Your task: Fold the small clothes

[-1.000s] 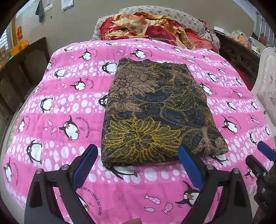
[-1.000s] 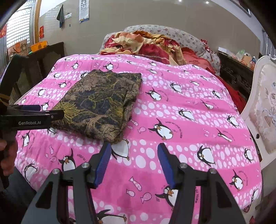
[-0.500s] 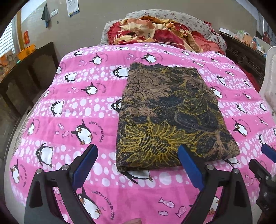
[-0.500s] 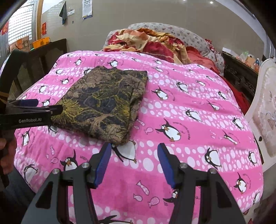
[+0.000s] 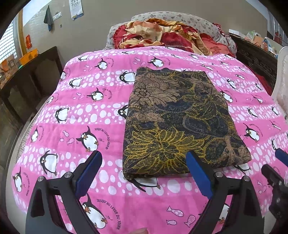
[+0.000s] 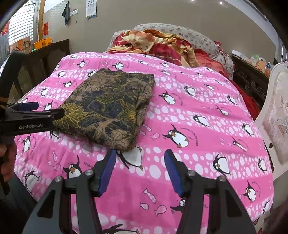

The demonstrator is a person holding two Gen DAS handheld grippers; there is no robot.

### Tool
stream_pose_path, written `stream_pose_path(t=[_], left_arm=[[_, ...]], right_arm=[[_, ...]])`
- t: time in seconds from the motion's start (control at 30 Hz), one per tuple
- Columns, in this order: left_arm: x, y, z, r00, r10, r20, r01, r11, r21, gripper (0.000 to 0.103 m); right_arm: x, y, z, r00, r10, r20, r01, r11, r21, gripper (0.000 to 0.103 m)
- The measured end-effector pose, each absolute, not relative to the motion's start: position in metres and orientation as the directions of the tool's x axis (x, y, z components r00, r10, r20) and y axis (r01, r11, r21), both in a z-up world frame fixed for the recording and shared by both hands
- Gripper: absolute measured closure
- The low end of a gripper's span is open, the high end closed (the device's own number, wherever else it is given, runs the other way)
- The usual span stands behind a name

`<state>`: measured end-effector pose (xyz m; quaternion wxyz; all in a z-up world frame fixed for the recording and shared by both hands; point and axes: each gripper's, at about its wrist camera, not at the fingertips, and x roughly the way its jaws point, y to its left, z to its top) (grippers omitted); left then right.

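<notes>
The bed [image 5: 100, 115], under its pink penguin quilt, carries the folded floral garment [image 5: 178, 124] flat near the middle, well short of the heaped bedding [image 5: 162, 37] at the head. I hold my left tool [image 5: 144, 167] tilted down over the garment's near edge, jaws wide apart and empty; my right tool [image 6: 138, 165] hangs just beside its near corner, jaws partly apart and empty. Against the earlier frame, the garment sits further right in my left view.

Looks like a bedroom in somebody's home — a bed under a pink penguin quilt [image 5: 100, 111], rumpled red blankets [image 5: 162, 41] piled at its head against a grey pillow [image 6: 194, 37], dark wooden furniture [image 6: 52, 52] left of the bed, a wall calendar [image 6: 91, 9] above.
</notes>
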<state>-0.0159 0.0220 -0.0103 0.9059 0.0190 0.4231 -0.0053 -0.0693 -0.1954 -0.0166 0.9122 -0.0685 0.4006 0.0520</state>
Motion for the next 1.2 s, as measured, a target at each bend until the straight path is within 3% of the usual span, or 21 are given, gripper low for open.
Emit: stream_pose_path(t=[0.17,0.4,1.1,1.2], left_arm=[[-0.023,0.018,-0.012,0.650,-0.013,-0.760,0.035,0.999,0.013,0.026],[-0.031,0.008,-0.020,0.646,-0.030,-0.763,0.064,0.998,0.016,0.026],[-0.035,-0.001,-0.027,0.626,-0.057,-0.778,0.095,0.995,0.004,0.026],[-0.033,0.003,-0.026,0.623,-0.065,-0.779,0.088,0.996,-0.014,0.026]], right_arm=[[-0.056,-0.201,-0.020,0.615,-0.137,-0.776,-0.001,0.985,-0.175,0.044],[-0.056,-0.202,-0.027,0.562,-0.231,-0.794,0.073,0.970,-0.231,0.039],[-0.056,-0.201,-0.032,0.551,-0.194,-0.812,0.059,0.979,-0.193,0.038],[-0.057,-0.201,-0.026,0.579,-0.130,-0.805,0.042,0.991,-0.129,0.038]])
